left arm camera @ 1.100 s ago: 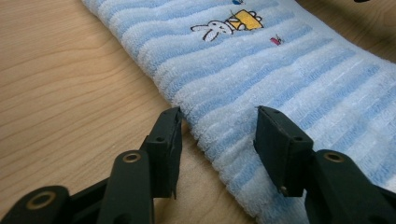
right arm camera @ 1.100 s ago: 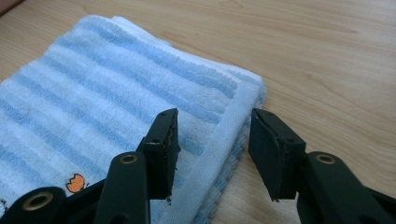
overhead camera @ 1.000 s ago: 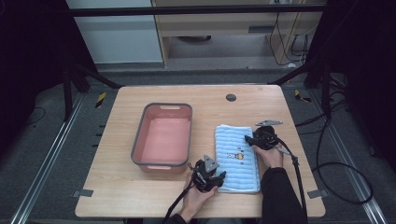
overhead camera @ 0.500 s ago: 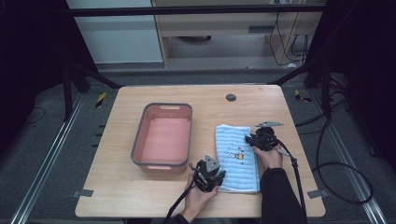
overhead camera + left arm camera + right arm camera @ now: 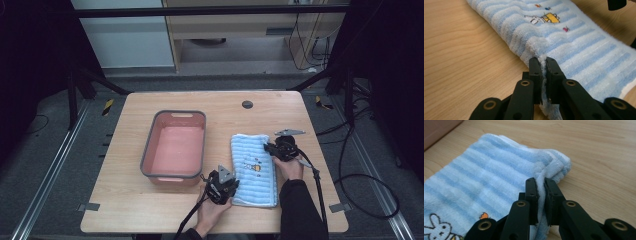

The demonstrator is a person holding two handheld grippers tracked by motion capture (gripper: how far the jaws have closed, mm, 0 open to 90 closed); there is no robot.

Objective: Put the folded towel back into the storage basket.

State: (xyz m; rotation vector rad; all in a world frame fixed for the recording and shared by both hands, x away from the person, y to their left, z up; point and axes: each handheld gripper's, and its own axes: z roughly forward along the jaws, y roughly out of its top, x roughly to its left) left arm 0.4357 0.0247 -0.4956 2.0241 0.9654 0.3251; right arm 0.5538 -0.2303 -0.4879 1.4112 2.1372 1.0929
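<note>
A folded towel (image 5: 254, 169) with blue and white stripes and a small cartoon print lies on the wooden table, right of the pink tub. My left gripper (image 5: 231, 188) sits at the towel's near left corner; its jaws have just been closing and now pinch the towel's (image 5: 564, 37) edge between the pads (image 5: 535, 67). At the far right edge, my right gripper (image 5: 268, 148) has likewise just been closing and is shut on a fold of the towel (image 5: 486, 175), cloth squeezed between its fingers (image 5: 531, 188).
A pink rectangular tub (image 5: 175, 144) with a grey rim stands left of the towel. A dark round grommet (image 5: 247, 104) sits near the table's far edge. Cables trail from both grippers off the near and right sides. Bare wood (image 5: 130, 210) lies to the front left.
Both grippers' jaws have drawn together on the towel's edges. Both hands have stayed in about the same places.
</note>
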